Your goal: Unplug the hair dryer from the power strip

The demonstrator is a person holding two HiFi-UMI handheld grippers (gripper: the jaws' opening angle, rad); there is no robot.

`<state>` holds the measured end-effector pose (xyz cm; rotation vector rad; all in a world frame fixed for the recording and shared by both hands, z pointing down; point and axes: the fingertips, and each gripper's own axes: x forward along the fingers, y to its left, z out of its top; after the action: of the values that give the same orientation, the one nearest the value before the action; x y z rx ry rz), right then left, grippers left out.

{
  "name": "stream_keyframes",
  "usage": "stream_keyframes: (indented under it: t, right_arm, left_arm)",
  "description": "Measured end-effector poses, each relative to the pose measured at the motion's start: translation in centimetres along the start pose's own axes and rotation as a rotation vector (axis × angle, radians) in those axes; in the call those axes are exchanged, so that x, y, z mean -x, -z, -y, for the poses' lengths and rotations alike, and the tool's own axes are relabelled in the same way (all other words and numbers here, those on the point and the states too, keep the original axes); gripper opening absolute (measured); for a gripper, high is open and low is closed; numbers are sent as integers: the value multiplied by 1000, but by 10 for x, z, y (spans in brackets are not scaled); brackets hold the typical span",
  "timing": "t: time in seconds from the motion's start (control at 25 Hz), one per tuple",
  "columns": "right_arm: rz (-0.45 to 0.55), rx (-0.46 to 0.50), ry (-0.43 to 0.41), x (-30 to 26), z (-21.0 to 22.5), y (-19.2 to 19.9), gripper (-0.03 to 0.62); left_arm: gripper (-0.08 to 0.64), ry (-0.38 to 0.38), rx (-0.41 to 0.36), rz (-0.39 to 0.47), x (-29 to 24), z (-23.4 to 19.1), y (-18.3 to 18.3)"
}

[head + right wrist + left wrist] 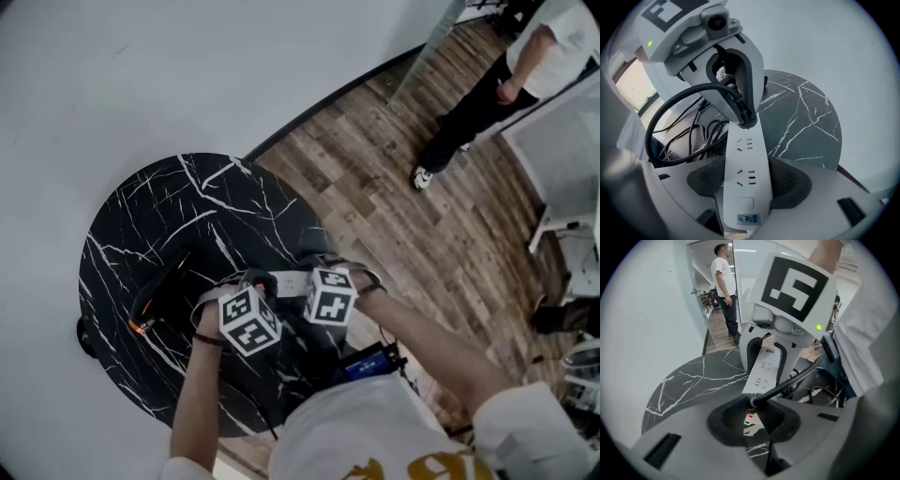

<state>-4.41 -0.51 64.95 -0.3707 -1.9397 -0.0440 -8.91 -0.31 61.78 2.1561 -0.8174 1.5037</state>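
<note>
Centrally, oblong power strip point(743, 187), black plug point(746, 121)

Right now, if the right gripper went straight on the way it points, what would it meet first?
Its jaws clamp the power strip; straight ahead along it, probably the left gripper holding the plug.

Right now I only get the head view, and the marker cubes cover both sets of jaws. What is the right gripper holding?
Observer: The right gripper has its jaws clamped on the white power strip, at the switch end.
Operator: And the left?
Observer: The left gripper has its jaws closed on the black plug at the strip's far end.
Operator: Plug out?
Observer: No, it looks still seated in the strip.
</note>
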Motion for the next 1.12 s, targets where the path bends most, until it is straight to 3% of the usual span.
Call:
stream_keyframes:
  t: [0.12,0.2,0.28,0.36,0.44,0.52,0.68,0.76,0.8,0.92,0.96,1.04,1.12]
  right_arm:
    - [2,-14,-5,-1,-1,-1,273]
    - [-7,-24,-5,-1,-1,0,273]
    - [-15,-28,-4,-1,0,2,273]
    - [-20,-21,-2,-2,-1,2,273]
    - [-24,-2,3,-2,-1,2,273]
    - [-27,10,3,-2,-1,2,275]
    - [-20,-4,-1,-1,0,2,275]
    - [-19,-17,-1,-1,0,3,275]
    - [-20,-22,-1,-2,0,3,275]
    - [-22,-6,3,-3,0,1,275]
    - [-24,4,2,-3,-1,0,275]
    - [-29,15,-3,-3,-2,1,276]
    - [-25,10,-7,-3,-2,2,276]
  left_arm:
    - [55,191,39,-33,0,-1,2]
    - [63,258,65,-22,1,-2,0]
    - [61,190,25,-19,2,-3,-2]
    - [55,49,-45,-24,2,-3,-1]
    - [54,-43,-56,-16,2,0,0]
    - [52,-25,-19,-7,2,3,2]
    - [54,216,61,-51,1,2,4]
    - [58,275,71,-60,2,1,0]
    - [60,251,45,-60,3,0,-1]
    - [52,59,-79,-54,4,0,0]
    - [51,18,-85,-52,4,1,2]
    - [51,34,-32,-44,2,5,5]
    - [51,137,32,-45,1,2,5]
